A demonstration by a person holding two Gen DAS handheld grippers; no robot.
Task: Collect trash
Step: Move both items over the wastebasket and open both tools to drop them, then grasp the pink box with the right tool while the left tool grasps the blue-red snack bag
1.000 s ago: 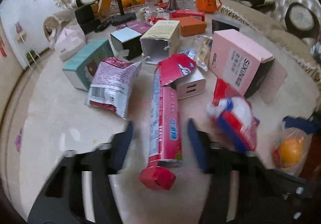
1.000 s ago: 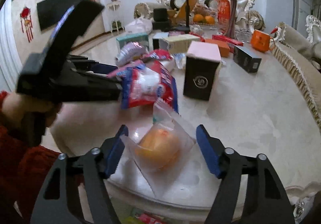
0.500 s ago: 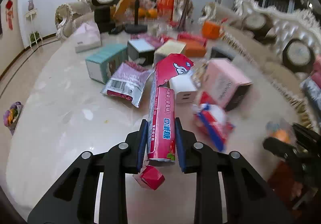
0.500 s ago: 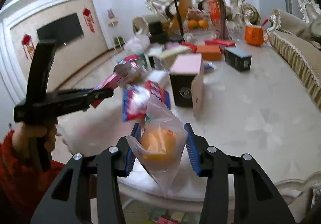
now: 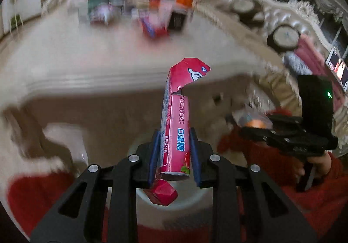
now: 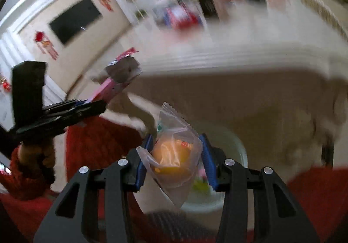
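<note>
My left gripper [image 5: 174, 134] is shut on a long pink-red gum box [image 5: 175, 112] with torn end flaps, held off the table with its far end raised. My right gripper [image 6: 176, 140] is shut on a clear plastic bag [image 6: 174, 156] with an orange lump inside. Both are out past the table's front edge [image 5: 87, 84], above a white bin [image 6: 237, 149] on the floor. In the right wrist view the left gripper [image 6: 102, 106] and its box [image 6: 113, 86] are at the left. In the left wrist view the bag [image 5: 253, 122] is at the right.
The pale marble table [image 6: 239, 58] still carries several boxes and wrappers at its far side, all blurred. The person's red sleeves and clothing [image 5: 271, 166] fill the lower edges around the bin [image 5: 195, 197]. Ornate sofas stand at the right.
Both grippers closed on their items, the left on the gum box and the right on the bag. They lifted them off the table and drew back over its edge above the white bin.
</note>
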